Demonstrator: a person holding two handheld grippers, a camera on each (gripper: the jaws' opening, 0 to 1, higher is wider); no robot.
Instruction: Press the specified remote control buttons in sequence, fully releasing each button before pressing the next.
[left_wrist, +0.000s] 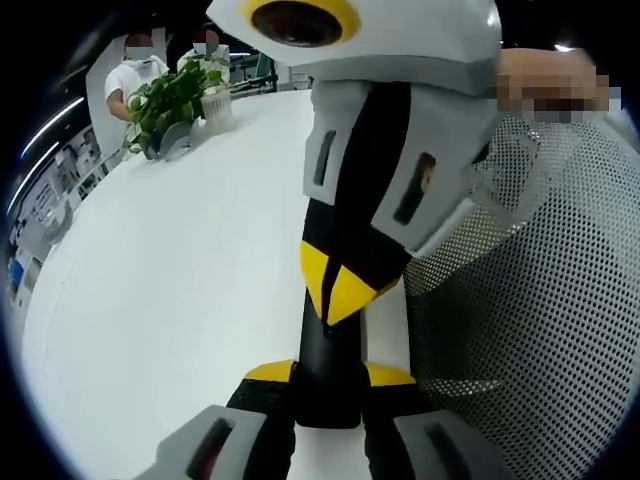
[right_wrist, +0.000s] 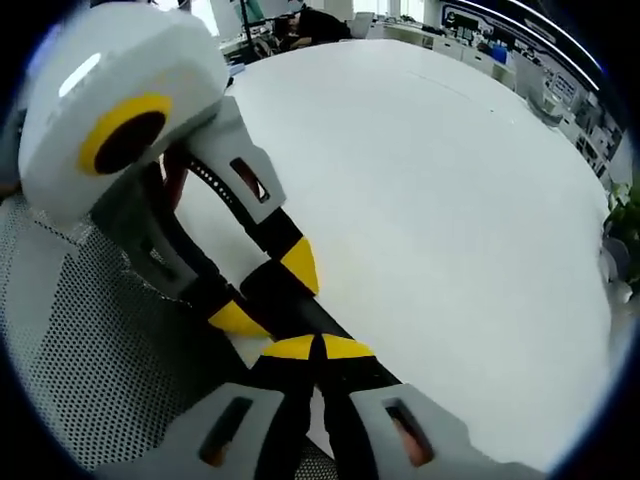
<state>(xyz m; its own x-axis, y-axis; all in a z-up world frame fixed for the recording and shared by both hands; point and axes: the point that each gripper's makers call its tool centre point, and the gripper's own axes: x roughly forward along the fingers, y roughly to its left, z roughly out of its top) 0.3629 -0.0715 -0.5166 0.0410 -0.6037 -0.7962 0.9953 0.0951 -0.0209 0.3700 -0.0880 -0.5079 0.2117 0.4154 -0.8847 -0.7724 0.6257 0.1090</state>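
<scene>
A black remote control (left_wrist: 327, 350) stands upright on its end between my left gripper's (left_wrist: 328, 375) yellow-tipped jaws, which are shut on its sides. Its buttons cannot be made out. My right gripper (left_wrist: 335, 285) comes down from above with its yellow tips closed into a point, and that point touches the remote's upper end. In the right gripper view my right gripper (right_wrist: 318, 348) has its tips together against the remote (right_wrist: 272, 292). There the left gripper (right_wrist: 268, 293) reaches in from the left, clamped around the remote.
A white table (left_wrist: 180, 280) spreads out behind the grippers. A potted green plant (left_wrist: 172, 100) stands at its far edge, with two people beyond it. A grey mesh chair back (left_wrist: 530, 300) is close beside the grippers, also the mesh (right_wrist: 90, 340).
</scene>
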